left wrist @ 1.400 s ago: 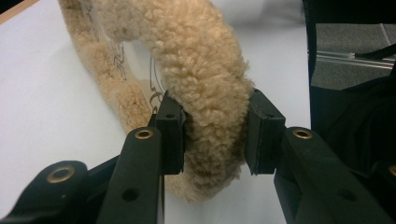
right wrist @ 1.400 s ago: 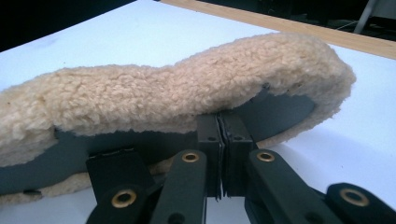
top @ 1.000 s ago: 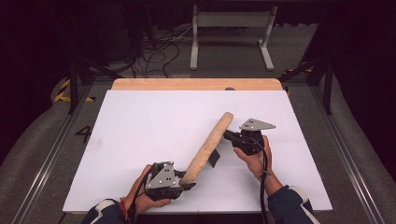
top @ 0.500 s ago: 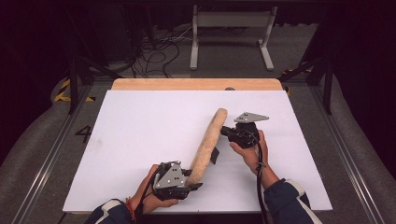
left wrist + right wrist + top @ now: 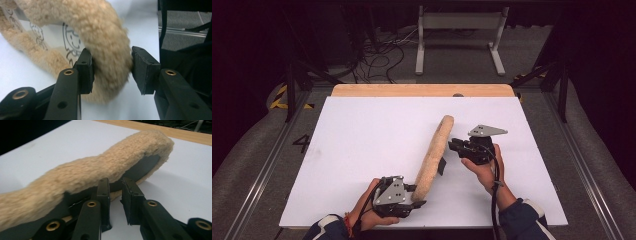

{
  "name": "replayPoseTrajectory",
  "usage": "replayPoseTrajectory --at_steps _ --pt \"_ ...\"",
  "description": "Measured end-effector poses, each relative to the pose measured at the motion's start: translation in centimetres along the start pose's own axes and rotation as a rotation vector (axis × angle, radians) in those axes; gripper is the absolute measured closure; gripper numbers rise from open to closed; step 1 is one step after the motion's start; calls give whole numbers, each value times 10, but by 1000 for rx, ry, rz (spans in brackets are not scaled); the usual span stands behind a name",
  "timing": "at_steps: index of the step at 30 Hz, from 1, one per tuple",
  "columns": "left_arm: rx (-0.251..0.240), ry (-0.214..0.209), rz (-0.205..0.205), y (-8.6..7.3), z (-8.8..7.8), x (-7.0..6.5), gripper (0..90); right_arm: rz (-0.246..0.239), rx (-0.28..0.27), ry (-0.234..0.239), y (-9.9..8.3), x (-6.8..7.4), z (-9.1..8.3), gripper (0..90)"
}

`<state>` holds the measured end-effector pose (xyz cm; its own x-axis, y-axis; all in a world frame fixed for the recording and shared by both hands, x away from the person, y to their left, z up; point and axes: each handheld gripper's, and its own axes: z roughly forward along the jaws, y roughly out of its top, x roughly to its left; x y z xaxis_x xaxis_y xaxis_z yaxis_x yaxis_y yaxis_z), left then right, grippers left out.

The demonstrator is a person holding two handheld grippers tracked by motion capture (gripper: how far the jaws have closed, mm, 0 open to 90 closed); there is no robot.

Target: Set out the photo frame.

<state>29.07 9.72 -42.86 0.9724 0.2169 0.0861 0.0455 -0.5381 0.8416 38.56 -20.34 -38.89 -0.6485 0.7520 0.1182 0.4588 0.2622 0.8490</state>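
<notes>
On the white counter (image 5: 362, 150), toward its near edge, the left tool (image 5: 412, 196) sits at the near end of a long tan fleece cover (image 5: 434, 152), which lies slantwise from there up toward the middle of the board. Seen from the left gripper view, the fleece (image 5: 105, 47) passes between the two black jaws; the left-hand pad (image 5: 86, 72) touches the pile while the other pad (image 5: 143, 70) stands just clear of it, so the jaws are partly open and not clamping. They have just been opening, with the fleece between them.

Farther right, the right tool (image 5: 455, 146) points at the cover's middle from its right side. In the right gripper view its jaws stand a narrow gap apart just beside the dark lining (image 5: 140, 167) along the fleece's underside edge, with nothing pressed between them. These jaws too have just been opening.

By my reading, both hands are letting go after laying or straightening the cover. A fresh grip would call for each tool to close squarely on the fleece edge; otherwise both should back away without dragging the pile.
</notes>
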Motion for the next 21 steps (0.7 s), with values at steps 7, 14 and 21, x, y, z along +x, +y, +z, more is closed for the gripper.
replayPoseTrajectory --at_steps 7,14,21 --pt "-4 16 -3 -1 -1 -2 630 61 14 25 4 15 -15 546" --pt "-6 4 6 2 5 -4 643 185 39 62 16 23 -5 421" --pt "-9 3 -1 5 11 -6 640 212 115 60 26 32 10 345"
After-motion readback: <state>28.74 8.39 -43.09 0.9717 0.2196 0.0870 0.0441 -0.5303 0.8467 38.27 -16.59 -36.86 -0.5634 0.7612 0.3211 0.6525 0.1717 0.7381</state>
